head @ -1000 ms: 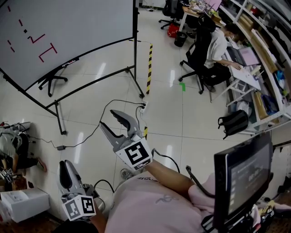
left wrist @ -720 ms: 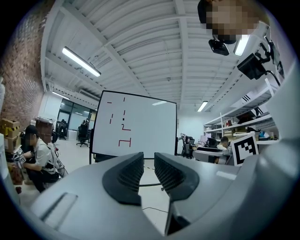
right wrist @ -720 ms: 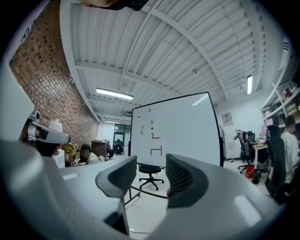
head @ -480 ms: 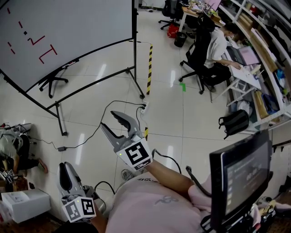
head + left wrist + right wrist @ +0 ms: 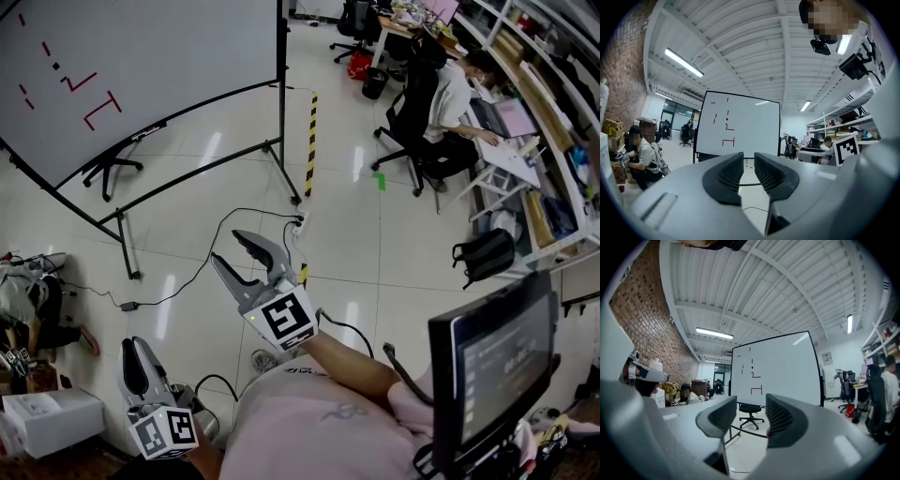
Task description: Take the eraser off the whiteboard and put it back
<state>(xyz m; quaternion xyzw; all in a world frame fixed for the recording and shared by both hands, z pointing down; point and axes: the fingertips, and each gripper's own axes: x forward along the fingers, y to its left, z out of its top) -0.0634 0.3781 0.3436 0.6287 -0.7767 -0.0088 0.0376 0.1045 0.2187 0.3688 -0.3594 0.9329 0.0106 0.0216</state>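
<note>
A whiteboard (image 5: 141, 66) stands at the far left of the office floor (image 5: 375, 234), a swivel chair (image 5: 108, 169) behind it. Well before the board, the right gripper (image 5: 225, 246) is held ahead of the left gripper (image 5: 134, 345), which sits lower and to the left. A cable (image 5: 202, 262) crosses the floor between board and grippers to a power strip (image 5: 298, 225). At right, a seated person (image 5: 450, 94) faces a desk (image 5: 511, 155) beneath shelves (image 5: 548, 112); a monitor (image 5: 492, 366) stands nearest, lower right.

Your pale glossy floor (image 5: 375, 244) carries, just ahead of your right gripper (image 5: 228, 247), a black cable (image 5: 253, 209) and a power strip (image 5: 300, 222); striped tape (image 5: 310, 141) runs farther beyond them.
</note>
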